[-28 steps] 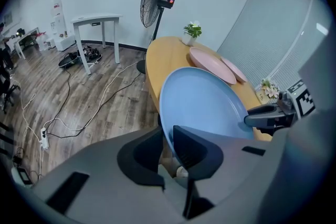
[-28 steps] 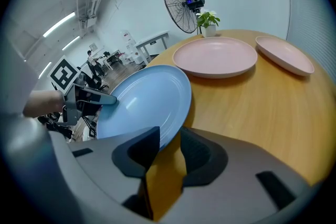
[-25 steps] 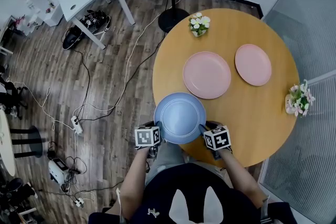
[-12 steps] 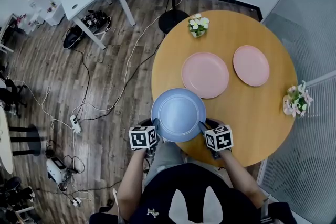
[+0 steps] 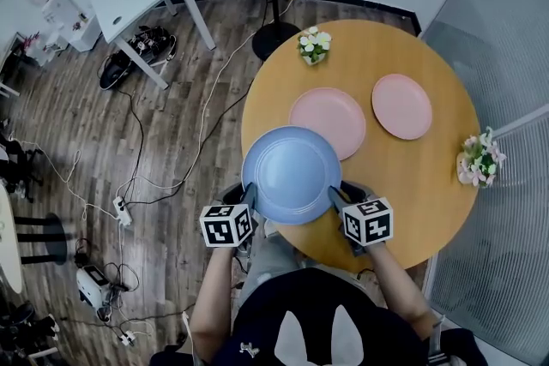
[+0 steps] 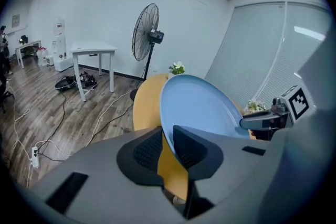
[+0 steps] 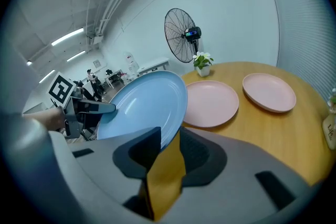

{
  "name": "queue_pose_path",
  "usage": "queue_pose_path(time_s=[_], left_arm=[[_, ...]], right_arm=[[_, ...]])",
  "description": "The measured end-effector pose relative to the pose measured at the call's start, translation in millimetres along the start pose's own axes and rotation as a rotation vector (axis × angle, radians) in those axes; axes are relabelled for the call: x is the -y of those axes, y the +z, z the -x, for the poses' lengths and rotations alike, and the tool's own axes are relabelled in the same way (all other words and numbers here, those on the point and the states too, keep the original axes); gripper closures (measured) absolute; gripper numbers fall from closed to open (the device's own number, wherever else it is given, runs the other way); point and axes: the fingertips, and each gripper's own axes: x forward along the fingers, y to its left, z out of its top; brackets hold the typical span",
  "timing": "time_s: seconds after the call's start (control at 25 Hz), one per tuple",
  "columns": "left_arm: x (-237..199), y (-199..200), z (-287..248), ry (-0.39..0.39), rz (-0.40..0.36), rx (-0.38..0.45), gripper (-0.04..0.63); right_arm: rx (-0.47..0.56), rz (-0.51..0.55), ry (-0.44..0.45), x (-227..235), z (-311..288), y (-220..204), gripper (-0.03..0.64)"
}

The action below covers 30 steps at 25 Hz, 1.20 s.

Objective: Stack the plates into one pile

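Blue plate (image 5: pixel 292 174) held above near edge of table (image 5: pixel 412 184). Left gripper (image 5: pixel 250 195) clamped on its left rim, right gripper (image 5: pixel 335 198) on right rim (jaws just closing tighter). Step: transfer. Next: centre over pink plate (image 5: pixel 328 123) at table middle, lower level, release.
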Motion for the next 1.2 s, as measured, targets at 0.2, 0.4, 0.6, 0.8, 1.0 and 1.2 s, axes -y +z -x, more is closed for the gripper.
queue_pose_path(time_s=[0.2, 0.4, 0.6, 0.8, 1.0, 1.2], left_arm=[[17, 26, 10, -0.026, -0.015, 0.061, 0.520], [31, 37, 12, -0.052, -0.039, 0.088, 0.520], [38, 39, 5, -0.083, -0.060, 0.073, 0.520], [46, 43, -9, -0.112, -0.083, 0.049, 0.520], [54, 56, -29, -0.152, -0.124, 0.025, 0.520], [62, 75, -49, -0.193, -0.183, 0.006, 0.519]], right_arm=[[0.060, -0.023, -0.013, 6, 19, 19, 0.506], [0.087, -0.044, -0.031, 12, 31, 21, 0.509], [0.087, -0.058, -0.050, 17, 37, 19, 0.508], [0.091, -0.086, -0.084, 30, 37, 18, 0.508], [0.105, -0.130, -0.123, 46, 34, 23, 0.509], [0.128, -0.158, -0.169, 60, 33, 32, 0.509]])
